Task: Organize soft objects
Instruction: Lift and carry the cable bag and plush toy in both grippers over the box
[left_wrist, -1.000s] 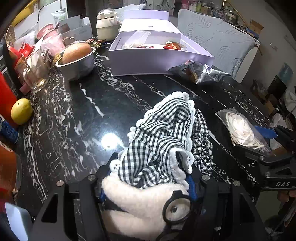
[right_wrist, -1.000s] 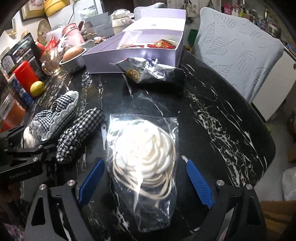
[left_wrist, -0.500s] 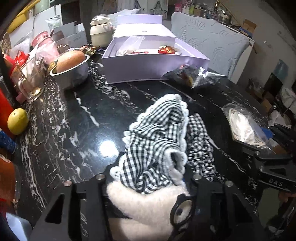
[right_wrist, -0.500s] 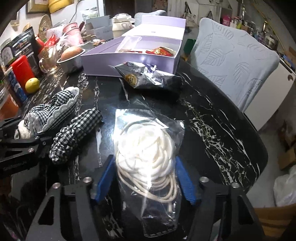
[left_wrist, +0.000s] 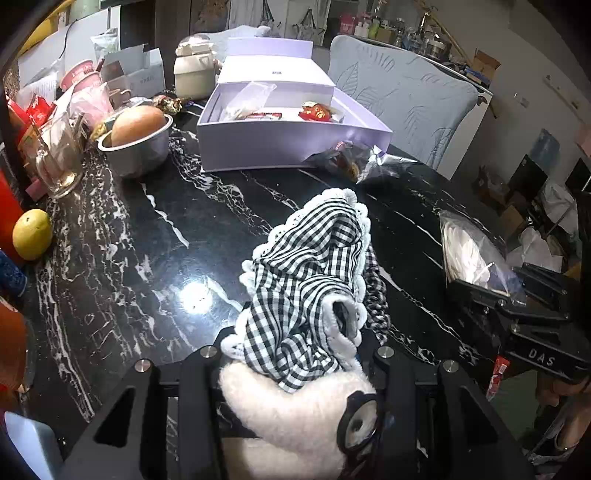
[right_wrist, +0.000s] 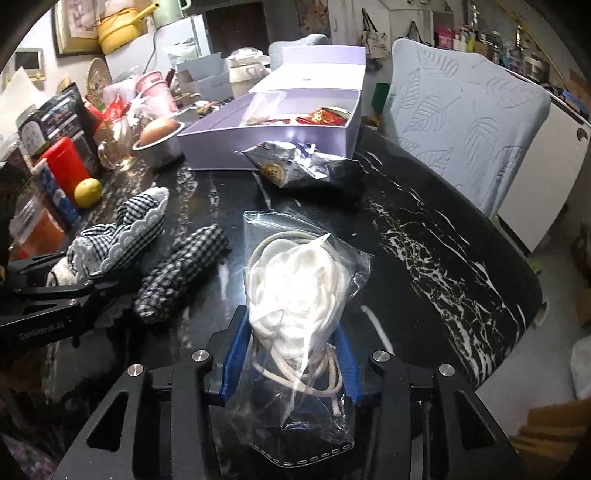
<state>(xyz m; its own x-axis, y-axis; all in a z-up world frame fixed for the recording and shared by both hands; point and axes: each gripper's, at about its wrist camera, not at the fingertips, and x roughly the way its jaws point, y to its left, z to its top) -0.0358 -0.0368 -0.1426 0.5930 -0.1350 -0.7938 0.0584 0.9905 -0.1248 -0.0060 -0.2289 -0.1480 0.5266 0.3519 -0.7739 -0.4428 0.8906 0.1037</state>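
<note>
A: Where do the soft things sit against the lilac box (left_wrist: 291, 147)?

B: Both on the near side of it, on the black marble bench (left_wrist: 122, 266). The left tool (left_wrist: 295, 373) is clamped on the gingham slipper (left_wrist: 310, 273) at its fleecy heel; a second gingham slipper (right_wrist: 184, 273) lies just beside it. The right tool (right_wrist: 291, 354) is closed onto the bagged white cord (right_wrist: 295, 284), its blue pads (right_wrist: 234, 354) pinching the plastic.

A: How should the carry go?

B: My judgement — lift each straight up before heading boxward, since the bag is slippery and the cord's loose end hangs below the grip. Keep the two tools apart; they are near each other already.

A: Room to move?

B: The strip of bench between slippers and box looks open. The crumpled foil snack bag (right_wrist: 295, 170) lies against the box's front corner, and a steel bowl (left_wrist: 136, 151) stands left of the box. Past the cord bag, the bench edge curves away close by — stay inboard.
</note>
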